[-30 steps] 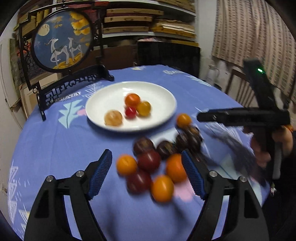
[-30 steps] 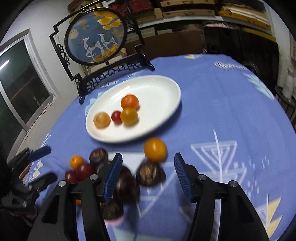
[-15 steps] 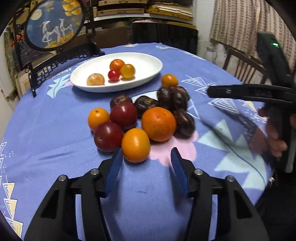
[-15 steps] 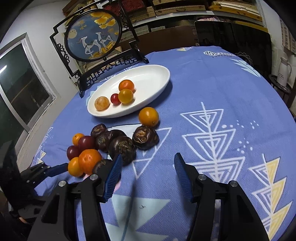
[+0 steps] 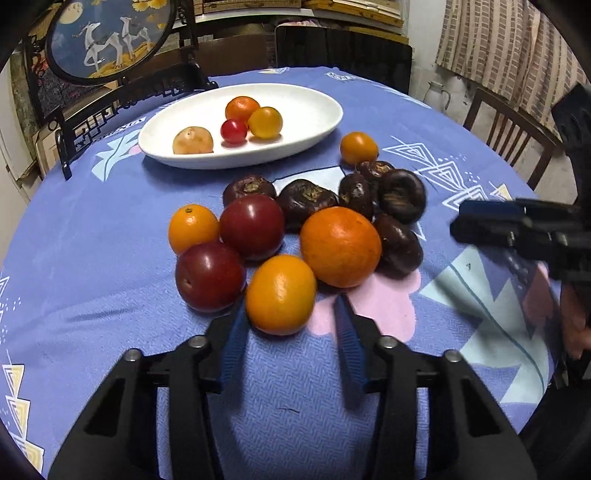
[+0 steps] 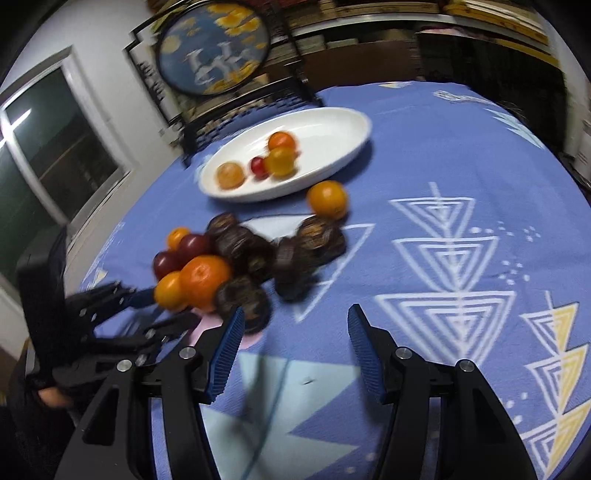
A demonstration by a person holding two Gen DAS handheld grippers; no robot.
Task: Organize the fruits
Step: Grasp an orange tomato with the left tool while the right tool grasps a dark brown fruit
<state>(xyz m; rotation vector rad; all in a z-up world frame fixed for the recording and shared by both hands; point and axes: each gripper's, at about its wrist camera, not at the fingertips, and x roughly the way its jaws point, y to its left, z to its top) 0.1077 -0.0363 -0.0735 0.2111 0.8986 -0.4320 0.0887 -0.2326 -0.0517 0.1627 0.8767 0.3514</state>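
A pile of fruit lies on the blue tablecloth: a large orange [image 5: 340, 245], two red plums [image 5: 251, 225], small oranges and several dark wrinkled fruits [image 5: 306, 199]. My left gripper [image 5: 290, 302] is closing around the nearest small orange [image 5: 280, 293]. Its left pad is at the fruit's side, and a gap remains on the right. The white oval plate [image 5: 314, 110] behind holds several small fruits. My right gripper [image 6: 295, 310] is open over bare cloth, with a dark fruit [image 6: 242, 299] just beyond its left finger. It also shows from the side, as the right gripper [image 5: 517, 225].
A lone orange [image 5: 358, 147] sits between plate and pile. A round painted screen on a black stand [image 5: 107, 33] rises behind the plate. A wooden chair [image 5: 509, 133] stands past the table's right edge. A window [image 6: 55, 155] is on the left wall.
My left gripper has sunk toward the pile and its jaws have narrowed around the nearest small orange. The right gripper has drawn back from the dark fruits, its opening unchanged.
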